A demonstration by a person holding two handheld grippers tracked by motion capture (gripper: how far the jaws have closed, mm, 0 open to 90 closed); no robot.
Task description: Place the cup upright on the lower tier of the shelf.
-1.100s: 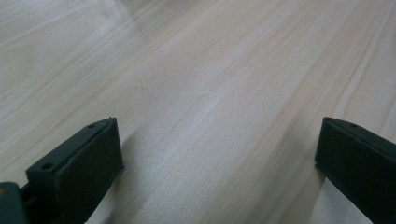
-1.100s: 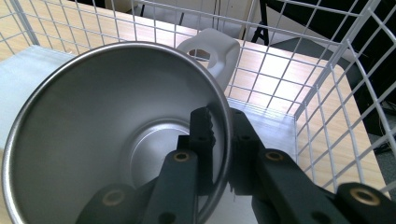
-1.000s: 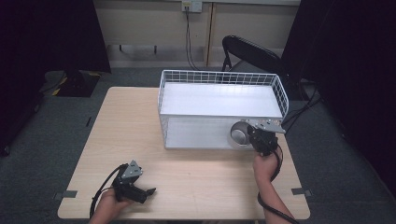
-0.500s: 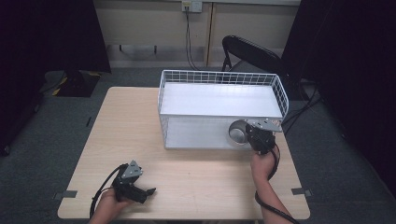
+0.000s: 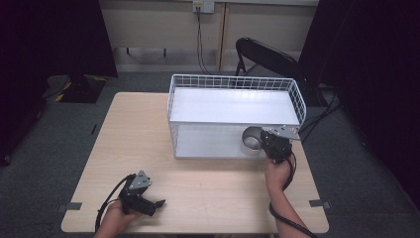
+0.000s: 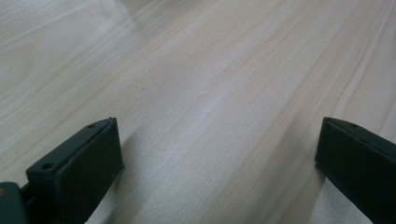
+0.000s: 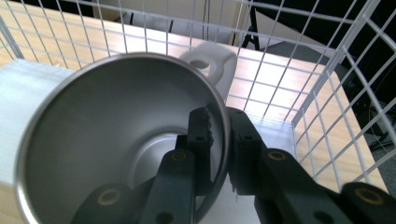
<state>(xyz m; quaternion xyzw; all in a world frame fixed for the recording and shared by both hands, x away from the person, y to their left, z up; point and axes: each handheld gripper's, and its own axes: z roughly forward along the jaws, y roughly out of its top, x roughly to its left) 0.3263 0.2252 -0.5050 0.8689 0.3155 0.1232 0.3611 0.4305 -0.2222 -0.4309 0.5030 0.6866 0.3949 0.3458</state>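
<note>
A shiny steel cup (image 7: 116,140) with a pale handle (image 7: 208,63) is tipped on its side, its mouth facing the camera in the right gripper view. My right gripper (image 7: 218,119) is shut on its rim, one jaw inside the cup and one outside. From above, the cup (image 5: 251,139) sits at the front right corner of the white wire basket (image 5: 233,82), with the right gripper (image 5: 263,143) just right of it. My left gripper (image 5: 156,206) rests open near the table's front left, its jaws wide apart over bare wood (image 6: 219,116).
A silver-grey panel (image 5: 233,106) lies inside the basket. Basket wires (image 7: 327,70) close in around the cup on the right and behind. A dark folding chair (image 5: 267,54) stands beyond the table. Open wooden tabletop (image 5: 213,183) lies between the two hands.
The right gripper and the cup have shifted slightly to the left at the basket's front right corner. The left gripper has stayed put.
</note>
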